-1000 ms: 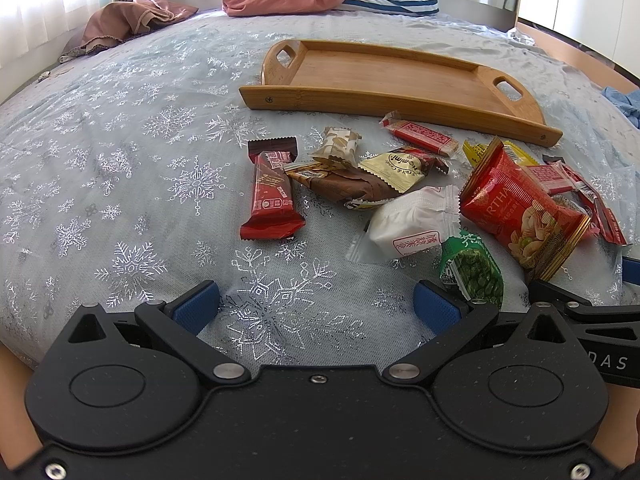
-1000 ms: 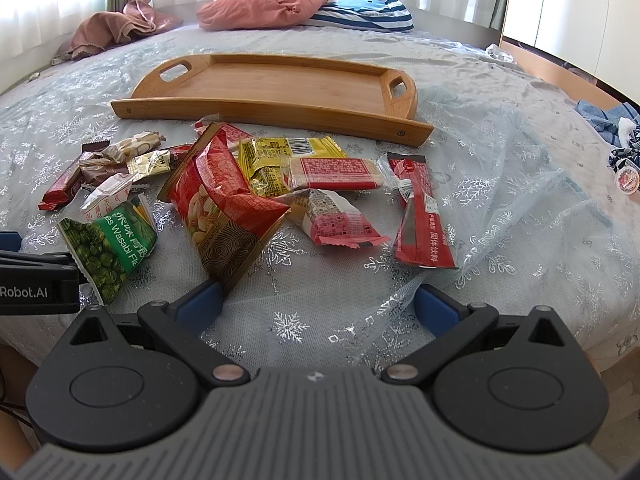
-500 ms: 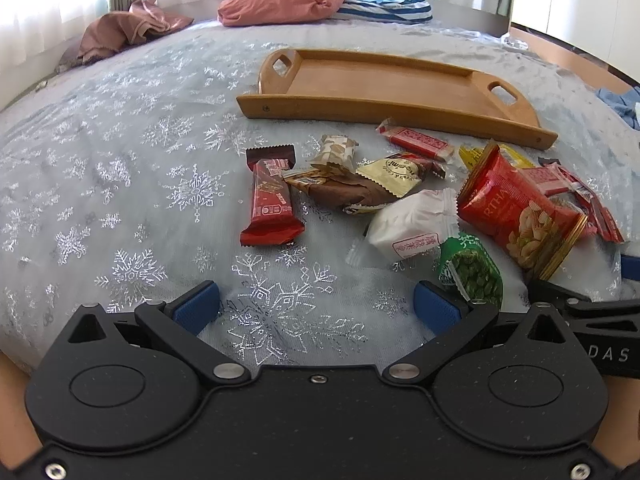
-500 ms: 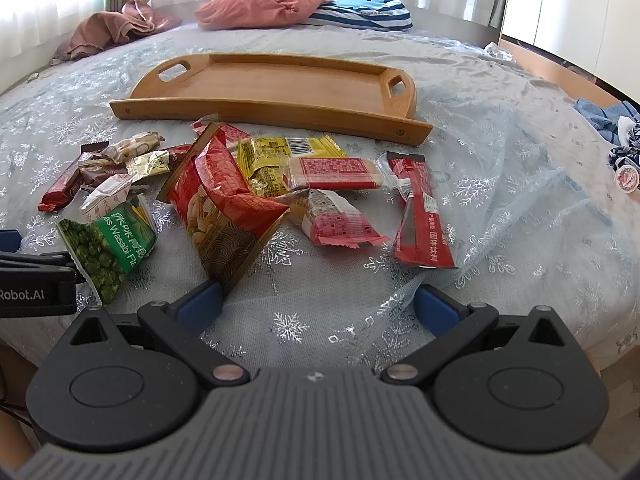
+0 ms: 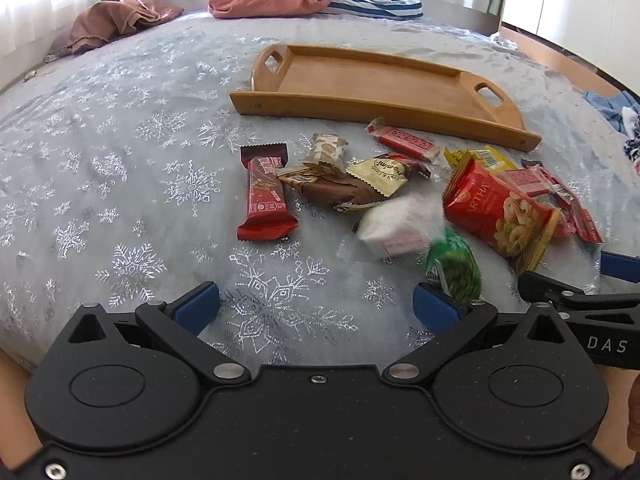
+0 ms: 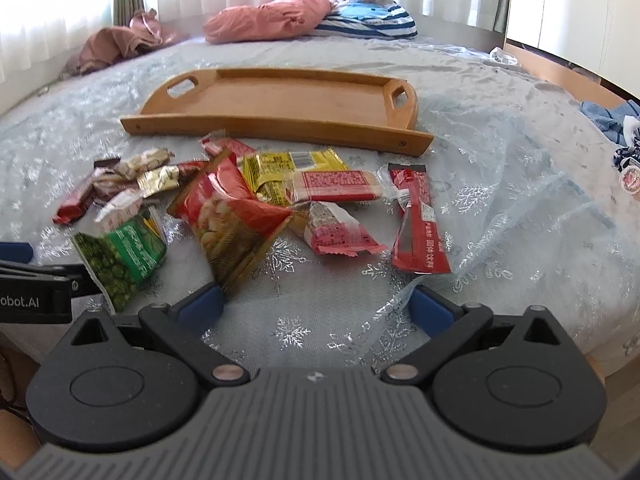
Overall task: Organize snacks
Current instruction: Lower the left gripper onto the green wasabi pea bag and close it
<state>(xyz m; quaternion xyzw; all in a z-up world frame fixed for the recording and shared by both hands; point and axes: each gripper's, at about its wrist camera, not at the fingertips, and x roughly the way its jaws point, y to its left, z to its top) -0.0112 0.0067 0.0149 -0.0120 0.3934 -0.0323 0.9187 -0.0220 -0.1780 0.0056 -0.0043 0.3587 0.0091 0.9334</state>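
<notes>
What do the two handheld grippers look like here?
Left gripper: black speckled body, two round discs, silver pivot screws, blue fingertips. Right gripper: same black linkage and blue pads, but a grey ribbed body. White lettering, partly cut off, marks each gripper's side.

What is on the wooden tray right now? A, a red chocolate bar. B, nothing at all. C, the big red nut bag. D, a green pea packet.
B: the wooden tray shows only bare wood inside, and all the snacks lie on the bedspread in front of it.
</notes>
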